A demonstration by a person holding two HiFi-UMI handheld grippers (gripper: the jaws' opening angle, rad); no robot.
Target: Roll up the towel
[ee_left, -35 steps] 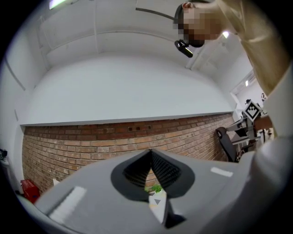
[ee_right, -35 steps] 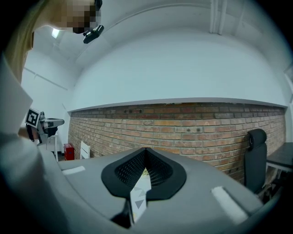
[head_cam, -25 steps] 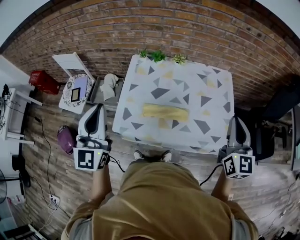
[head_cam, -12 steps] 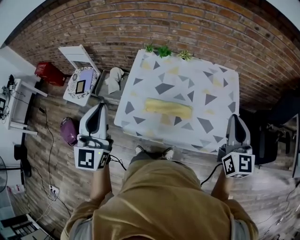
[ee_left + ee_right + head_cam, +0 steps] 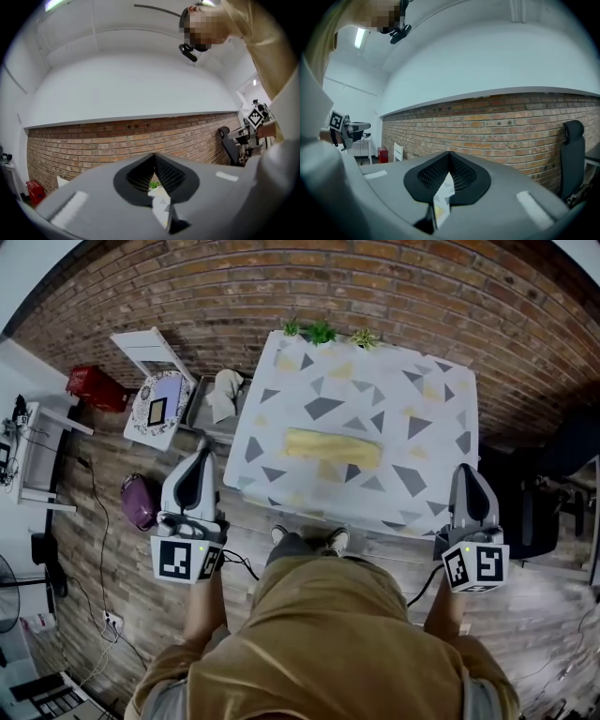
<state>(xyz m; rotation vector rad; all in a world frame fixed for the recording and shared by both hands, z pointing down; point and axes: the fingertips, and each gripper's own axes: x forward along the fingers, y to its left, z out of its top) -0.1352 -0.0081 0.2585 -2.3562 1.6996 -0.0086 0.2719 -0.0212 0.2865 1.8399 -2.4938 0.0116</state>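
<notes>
The yellow towel [image 5: 333, 448] lies as a long narrow bundle across the middle of the table [image 5: 441, 399], which has a white cloth with grey triangles. My left gripper [image 5: 200, 452] hangs off the table's near left corner, shut, with nothing in it. My right gripper [image 5: 466, 474] hangs off the near right corner, also shut and holding nothing. Both are well short of the towel. In the left gripper view the jaws [image 5: 153, 158] meet at their tips, and in the right gripper view the jaws [image 5: 449, 155] do the same. Each view shows only a sliver of the tablecloth through the gap.
Small green plants [image 5: 322, 332] stand along the table's far edge against the brick wall [image 5: 375, 287]. Left of the table are a grey tray holding a cloth [image 5: 221, 395], a white folding chair [image 5: 150, 381], a red box [image 5: 94, 388] and a purple bag [image 5: 139, 502]. A black office chair [image 5: 534, 512] stands at the right.
Both grippers have sunk a little beside the table's near edge and stay shut. The towel lies as before.
</notes>
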